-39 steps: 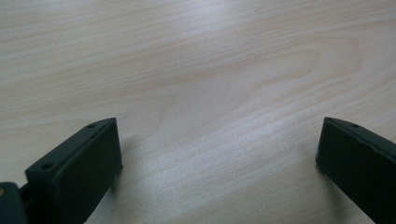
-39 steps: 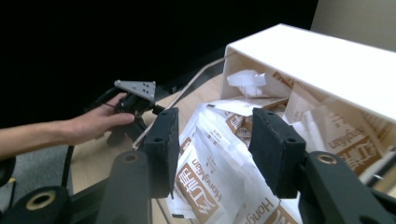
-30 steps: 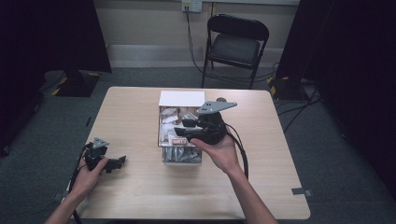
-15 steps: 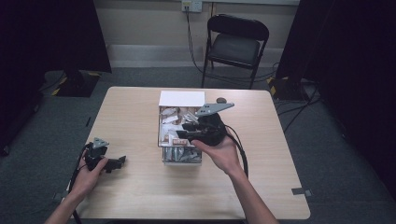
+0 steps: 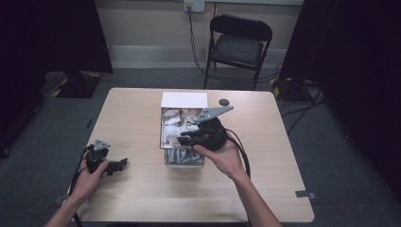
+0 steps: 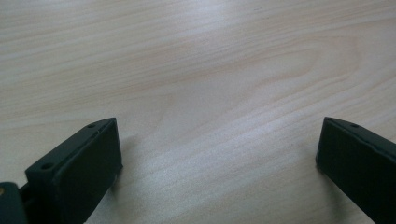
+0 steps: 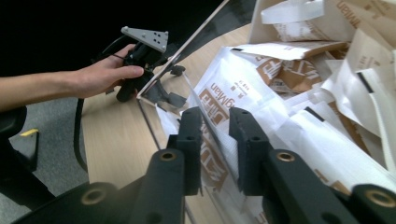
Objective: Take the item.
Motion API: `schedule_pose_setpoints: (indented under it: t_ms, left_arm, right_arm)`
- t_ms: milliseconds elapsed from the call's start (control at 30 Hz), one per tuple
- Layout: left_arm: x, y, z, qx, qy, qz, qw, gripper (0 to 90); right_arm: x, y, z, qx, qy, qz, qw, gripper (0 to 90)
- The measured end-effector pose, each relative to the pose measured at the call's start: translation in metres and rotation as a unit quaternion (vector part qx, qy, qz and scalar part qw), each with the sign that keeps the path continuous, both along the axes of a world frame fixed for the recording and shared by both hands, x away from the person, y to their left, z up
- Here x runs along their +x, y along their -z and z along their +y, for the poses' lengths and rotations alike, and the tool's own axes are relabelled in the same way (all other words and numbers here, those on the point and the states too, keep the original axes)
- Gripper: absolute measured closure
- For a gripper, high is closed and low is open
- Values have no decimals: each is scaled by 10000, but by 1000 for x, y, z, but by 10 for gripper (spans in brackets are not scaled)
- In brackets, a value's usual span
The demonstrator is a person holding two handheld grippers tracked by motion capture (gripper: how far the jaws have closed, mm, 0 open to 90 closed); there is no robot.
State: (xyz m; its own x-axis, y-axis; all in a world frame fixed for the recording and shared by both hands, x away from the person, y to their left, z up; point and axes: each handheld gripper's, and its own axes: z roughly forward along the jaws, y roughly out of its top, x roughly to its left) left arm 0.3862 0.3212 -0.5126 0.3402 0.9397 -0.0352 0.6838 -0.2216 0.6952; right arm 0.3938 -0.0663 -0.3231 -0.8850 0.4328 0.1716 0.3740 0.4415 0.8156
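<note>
The right gripper (image 7: 215, 135) has just been closing its jaws over the clear box (image 5: 183, 135) at the table's middle; they now stand nearly together, pinching a white-and-brown packet (image 7: 224, 100) at the box's left wall, so the pick looks begun. The left gripper (image 5: 106, 163), spread wide, rests empty at the near left

Dim room, dark edges; soft overhead glare on table (image 5: 142, 118); near jaws blurred

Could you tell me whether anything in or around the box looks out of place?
Nothing looks spilled or damaged. The packets lie in a loose jumble inside the clear box, overlapping at all angles. A small dark disc sits alone on the table behind it.
</note>
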Motion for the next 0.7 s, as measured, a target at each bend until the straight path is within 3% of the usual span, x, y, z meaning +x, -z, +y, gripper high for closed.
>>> schedule_pose_setpoints:
  t_ms: [367, 600, 700]
  left_arm:
    - [0, 0, 0, 9, -1, -12, 10000, 0]
    - [0, 0, 0, 10, 3, -7, 10000, 0]
    - [0, 0, 0, 10, 1, -9, 10000, 0]
  right_arm:
    - [-1, 1, 1, -76, -85, 57, 9999, 831]
    - [-1, 0, 2, -134, -28, 87, 9999, 827]
    - [-1, 1, 2, -162, 0, 64, 9998, 877]
